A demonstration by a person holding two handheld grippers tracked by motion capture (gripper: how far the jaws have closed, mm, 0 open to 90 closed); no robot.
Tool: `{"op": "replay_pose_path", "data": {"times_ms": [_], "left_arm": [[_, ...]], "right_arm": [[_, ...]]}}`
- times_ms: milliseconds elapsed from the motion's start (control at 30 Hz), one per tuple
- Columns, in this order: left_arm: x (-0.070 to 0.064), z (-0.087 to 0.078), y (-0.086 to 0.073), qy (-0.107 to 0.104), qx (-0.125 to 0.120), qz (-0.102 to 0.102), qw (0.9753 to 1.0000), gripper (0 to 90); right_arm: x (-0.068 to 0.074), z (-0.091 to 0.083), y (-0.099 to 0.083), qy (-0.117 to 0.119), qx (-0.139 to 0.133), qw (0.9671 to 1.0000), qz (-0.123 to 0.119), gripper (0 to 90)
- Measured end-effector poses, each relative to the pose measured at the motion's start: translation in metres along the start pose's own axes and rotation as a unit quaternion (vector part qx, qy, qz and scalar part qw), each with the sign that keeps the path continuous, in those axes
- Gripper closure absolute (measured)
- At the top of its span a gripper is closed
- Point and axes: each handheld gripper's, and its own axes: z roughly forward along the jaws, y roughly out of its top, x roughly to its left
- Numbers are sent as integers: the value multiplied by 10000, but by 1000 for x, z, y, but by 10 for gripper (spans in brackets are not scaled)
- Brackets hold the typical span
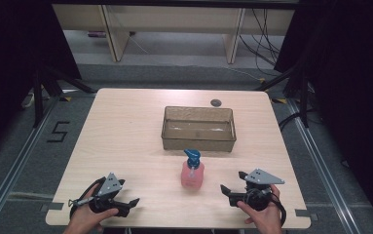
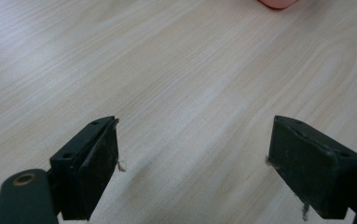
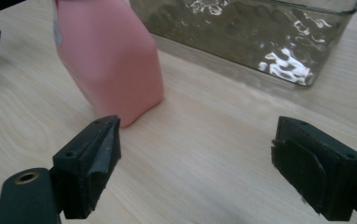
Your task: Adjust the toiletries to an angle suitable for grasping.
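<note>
High view first: we see a pink pump bottle (image 1: 193, 174) with a blue pump head (image 1: 192, 156) standing upright near the front middle of the pale wooden worktop (image 1: 125, 126). Just beyond it, at twelve o'clock, sits a clear rectangular bin (image 1: 198, 128), close to the bottle but apart from it. Our left claw (image 1: 128, 204) rests at about eight o'clock from the bottle, well apart from it; our right claw (image 1: 229, 191) lies at about four o'clock, nearer. Both have their jaws spread and hold nothing. Around the worktop we make out grey flooring, black tripod legs, cables and pale furniture at the far side.

Left gripper view: the left claw (image 2: 192, 163) stands wide apart over bare wood grain, with the pink base of the bottle (image 2: 278, 3) peeking in at one o'clock.

Right gripper view: the right claw (image 3: 195, 158) is likewise apart and empty. The bottle (image 3: 108, 60) leans across eleven o'clock because of the camera's tilt, just ahead of the left jaw; we cannot tell whether they touch. The bin's rippled wall (image 3: 250, 37) runs across one o'clock.

We judge the bottle light, smooth plastic, somewhat slippery and top-heavy at the pump. We would grip across the flat sides of the body, low to middle, rather than the pump, which could turn or depress. The laminate looks slick, so a nudge might slide or tip it.
</note>
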Motion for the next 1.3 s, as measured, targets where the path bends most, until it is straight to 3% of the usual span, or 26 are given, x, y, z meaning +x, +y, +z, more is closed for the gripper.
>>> {"op": "replay_pose_path", "data": {"times_ms": [33, 67, 100, 133, 200, 233, 300, 367, 433, 467, 500, 567, 600, 633, 700, 733, 767, 833, 867, 900, 1000, 1033, 1100, 1133, 1200, 1300], "left_arm": [[-2, 0, 0, -41, -31, -113, 9999, 154], [-3, 1, -1, -70, -53, -194, 9998, 154], [-3, 1, -1, -68, -53, -194, 9998, 154], [-1, 0, 0, -32, 15, -66, 10000, 154], [0, 0, 0, 8, 2, -6, 10000, 154], [0, 0, 0, 0, 5, -35, 10000, 154], [0, 0, 0, -3, 6, -25, 10000, 154], [-1, 0, 0, -8, 5, -49, 10000, 154], [0, 0, 0, -1, 5, -27, 10000, 154], [0, 0, 0, -1, 7, -31, 10000, 154], [0, 0, 0, -5, 6, -35, 10000, 154], [0, 0, 0, -5, 3, -37, 10000, 154], [0, 0, 0, -5, 5, -29, 10000, 154], [0, 0, 0, -7, 13, -49, 10000, 154], [0, 0, 0, -4, 5, -29, 10000, 154], [0, 0, 0, -5, 9, -44, 10000, 154], [0, 0, 0, -4, 7, -26, 10000, 154], [0, 0, 0, -8, 10, -33, 10000, 154], [0, 0, 0, -2, 6, -25, 10000, 154], [0, 0, 0, -3, 6, -22, 10000, 154], [0, 0, 0, -6, 7, -21, 10000, 154], [-1, 0, -1, -36, -3, -77, 10000, 154], [0, 0, 0, -5, 2, -41, 10000, 154], [0, 0, 0, 1, 7, -9, 10000, 154], [-1, 0, -1, -29, -8, -68, 10000, 154], [0, 0, 0, -2, 8, -21, 10000, 154]], "right_arm": [[2, 1, 1, 69, 25, 10000, 58, 161], [2, 1, 2, 75, 24, 10000, -58, 161], [5, 4, 2, 94, -38, 9999, 28, 161], [4, 3, 4, 114, 0, 9999, -95, 161], [8, 4, 4, 200, -32, 9998, 18, 163], [7, 5, 5, 180, -49, 9998, -99, 163], [10, 5, 6, 218, -86, 9997, -34, 163], [9, 6, 7, 211, -144, 9996, -115, 163], [13, 5, 9, 278, -67, 9996, 43, 162], [11, 6, 10, 254, -151, 9995, -118, 163], [13, 6, 10, 307, -163, 9994, -16, 162], [13, 6, 12, 314, -160, 9993, -80, 163], [16, 7, 12, 377, -165, 9991, 50, 162], [14, 8, 13, 327, -219, 9992, -111, 162], [15, 9, 14, 322, -270, 9991, -105, 163], [18, 8, 14, 416, -247, 9988, 72, 163], [15, 8, 15, 342, -265, 9990, -123, 163], [16, 9, 16, 348, -319, 9988, -125, 163], [18, 9, 16, 449, -271, 9986, 28, 163], [16, 10, 17, 458, -303, 9984, -156, 163], [19, 10, 17, 429, -301, 9986, -67, 163], [18, 9, 18, 415, -307, 9986, -145, 163], [22, 10, 18, 513, -237, 9984, 46, 163], [20, 10, 19, 497, -289, 9983, -104, 163], [20, 10, 19, 470, -296, 9983, -154, 163], [24, 10, 20, 542, -244, 9982, -20, 163]]}}
